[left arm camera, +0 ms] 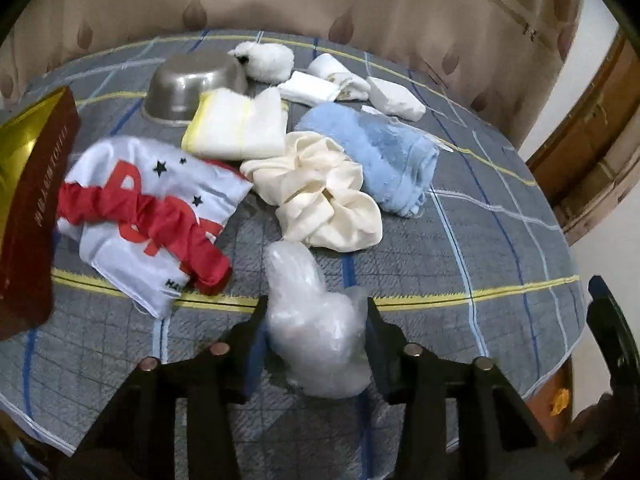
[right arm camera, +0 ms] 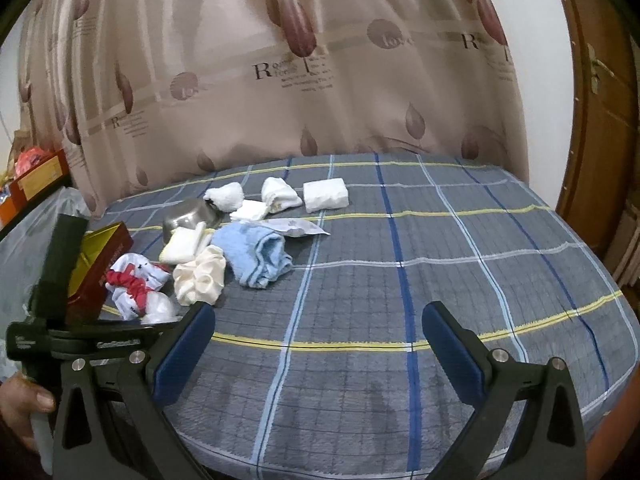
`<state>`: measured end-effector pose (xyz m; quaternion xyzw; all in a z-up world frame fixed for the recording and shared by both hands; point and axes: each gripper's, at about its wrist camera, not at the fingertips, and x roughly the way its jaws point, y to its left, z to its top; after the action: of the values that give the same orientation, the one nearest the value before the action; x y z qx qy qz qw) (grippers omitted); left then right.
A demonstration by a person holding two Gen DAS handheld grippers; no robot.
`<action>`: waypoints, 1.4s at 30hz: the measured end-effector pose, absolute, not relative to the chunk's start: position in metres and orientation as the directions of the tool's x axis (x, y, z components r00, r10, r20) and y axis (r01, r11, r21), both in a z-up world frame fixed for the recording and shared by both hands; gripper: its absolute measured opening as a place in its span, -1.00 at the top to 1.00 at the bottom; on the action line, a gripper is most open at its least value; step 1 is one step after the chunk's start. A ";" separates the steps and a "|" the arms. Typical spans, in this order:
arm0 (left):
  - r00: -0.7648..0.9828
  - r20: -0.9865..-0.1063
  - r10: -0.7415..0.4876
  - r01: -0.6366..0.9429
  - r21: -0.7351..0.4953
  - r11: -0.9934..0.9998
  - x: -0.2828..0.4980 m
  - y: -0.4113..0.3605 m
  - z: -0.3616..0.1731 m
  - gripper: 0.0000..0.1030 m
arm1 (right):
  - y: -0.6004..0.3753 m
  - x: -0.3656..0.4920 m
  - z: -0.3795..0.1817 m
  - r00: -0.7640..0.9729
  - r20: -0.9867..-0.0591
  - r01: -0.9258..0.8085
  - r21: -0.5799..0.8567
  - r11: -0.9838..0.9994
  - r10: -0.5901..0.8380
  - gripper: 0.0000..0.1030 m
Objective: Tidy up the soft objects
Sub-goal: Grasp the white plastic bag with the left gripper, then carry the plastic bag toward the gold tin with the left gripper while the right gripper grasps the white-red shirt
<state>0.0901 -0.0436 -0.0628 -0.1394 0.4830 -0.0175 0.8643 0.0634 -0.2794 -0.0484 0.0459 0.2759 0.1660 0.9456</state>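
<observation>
My left gripper (left arm camera: 316, 320) is shut on a crumpled clear plastic bag (left arm camera: 316, 332), with a pad pressing each side, low over the checked blanket. Just beyond lie a white cloth with red print and stars (left arm camera: 132, 184) with a red scrunchie (left arm camera: 168, 224) on it, a cream scrunchie (left arm camera: 320, 196), a blue towel (left arm camera: 372, 156) and a folded white cloth with yellow trim (left arm camera: 236, 124). My right gripper (right arm camera: 318, 344) stands open over bare blanket with nothing between its fingers, to the right of the pile (right arm camera: 208, 268).
A red box with a gold inside (left arm camera: 32, 200) stands at the left. An upturned metal bowl (left arm camera: 192, 84), a fluffy white ball (left arm camera: 264, 60) and small folded white cloths (left arm camera: 396, 98) lie farther back. A curtain (right arm camera: 320, 80) hangs behind, and a wooden door (right arm camera: 592, 140) is at the right.
</observation>
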 end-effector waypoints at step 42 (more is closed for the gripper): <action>0.718 -0.696 0.010 -0.289 -0.284 0.914 -0.035 0.116 0.038 0.21 | -0.023 0.108 -0.042 0.349 -0.714 -0.846 0.039 0.533 0.607 -1.00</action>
<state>-0.0348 0.1162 0.0380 -0.1899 0.3663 0.0824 0.9072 0.1085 -0.0233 -0.0425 -0.1717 0.3480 0.4519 0.8032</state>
